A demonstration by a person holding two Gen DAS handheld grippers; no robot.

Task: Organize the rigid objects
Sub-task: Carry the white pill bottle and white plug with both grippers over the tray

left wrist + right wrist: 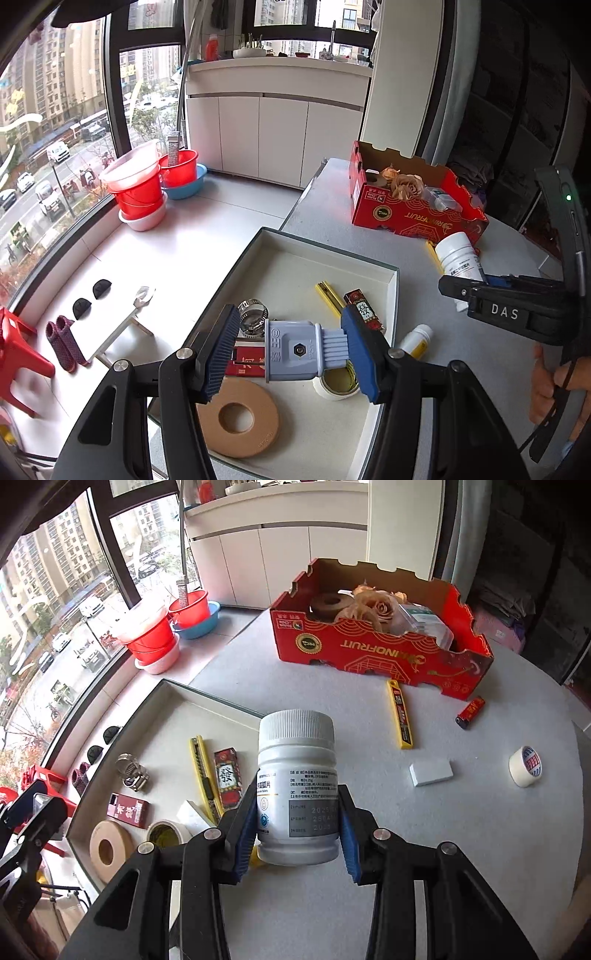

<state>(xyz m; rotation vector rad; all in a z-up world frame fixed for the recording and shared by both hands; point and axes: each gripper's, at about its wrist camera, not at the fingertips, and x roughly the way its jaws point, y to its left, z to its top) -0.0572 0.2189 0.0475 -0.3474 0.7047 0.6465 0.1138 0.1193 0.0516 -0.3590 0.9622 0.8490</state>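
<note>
I have both hands loaded. My left gripper (288, 350) is clamped on a pale blue electrical plug (299, 349), whose long axis runs crosswise from one pad to the other, cable end toward the right pad. It hangs above the shallow white tray (391, 284), over the tan tape ring (238, 419) and the small masking-tape roll (338, 382) that lie in the near end.

My right gripper (297, 829) is clamped on a white pill bottle (297, 786). The bottle's long axis points forward along the fingers, ribbed cap away from me, and the pads press on its lower sides.

The relation that matters for the bottle: the tray's near corner (166, 686) lies to the left of the right jaws, while the bottle hangs over bare grey surface (461, 830), close to the tray's right rim. I judge the left hand is the nearer to a drop, since it is already over the tray; the right must travel leftward across the rim first.

Inside the tray, the yellow utility knife (205, 775) and a red patterned box (227, 777) lie side by side just left of the bottle, so open floor beyond them looks the safer landing.
</note>
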